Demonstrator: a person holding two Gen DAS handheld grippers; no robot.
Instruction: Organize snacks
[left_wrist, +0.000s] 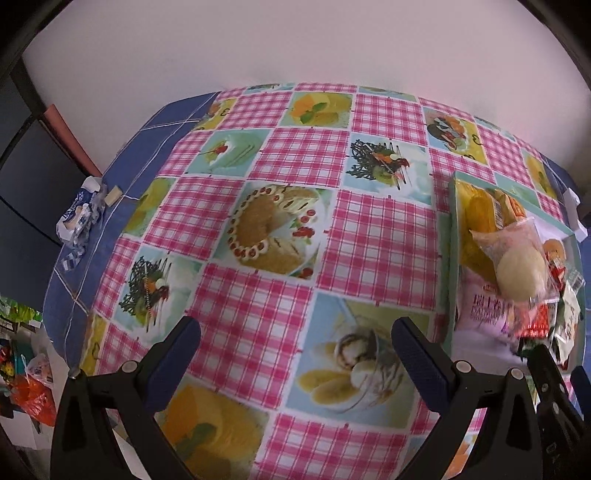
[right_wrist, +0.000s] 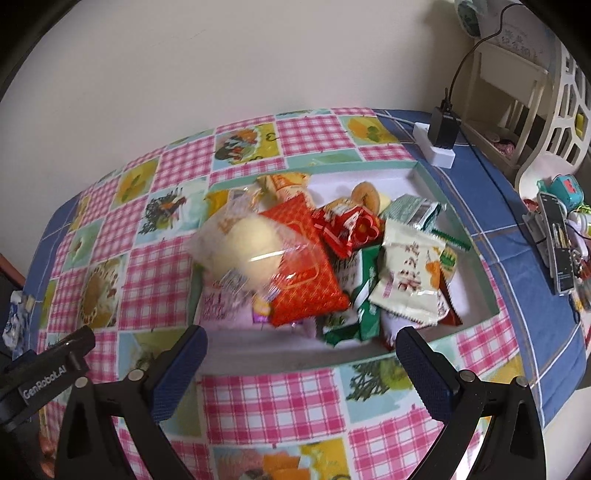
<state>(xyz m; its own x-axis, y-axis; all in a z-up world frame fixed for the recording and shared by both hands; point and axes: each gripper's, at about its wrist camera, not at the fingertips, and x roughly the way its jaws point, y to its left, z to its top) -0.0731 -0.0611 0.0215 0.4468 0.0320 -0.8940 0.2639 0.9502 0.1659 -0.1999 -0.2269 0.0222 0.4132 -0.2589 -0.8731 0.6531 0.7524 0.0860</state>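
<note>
A shallow green-rimmed box (right_wrist: 458, 258) on the checked tablecloth holds several snack packets. Among them are a clear bag with a pale round bun (right_wrist: 243, 240), an orange-red packet (right_wrist: 306, 269), a red packet (right_wrist: 347, 229), a white packet with Chinese writing (right_wrist: 410, 284) and green packets (right_wrist: 354, 295). My right gripper (right_wrist: 301, 354) is open and empty, just in front of the box's near rim. My left gripper (left_wrist: 295, 347) is open and empty over the bare cloth, left of the box (left_wrist: 452, 258). The bun bag (left_wrist: 517, 266) lies on top of the pile.
A crumpled blue-white wrapper (left_wrist: 79, 218) lies at the table's left edge. A white power strip with a black charger (right_wrist: 441, 136) sits behind the box. A phone and small items (right_wrist: 557, 243) lie at the right edge. A wall runs behind the table.
</note>
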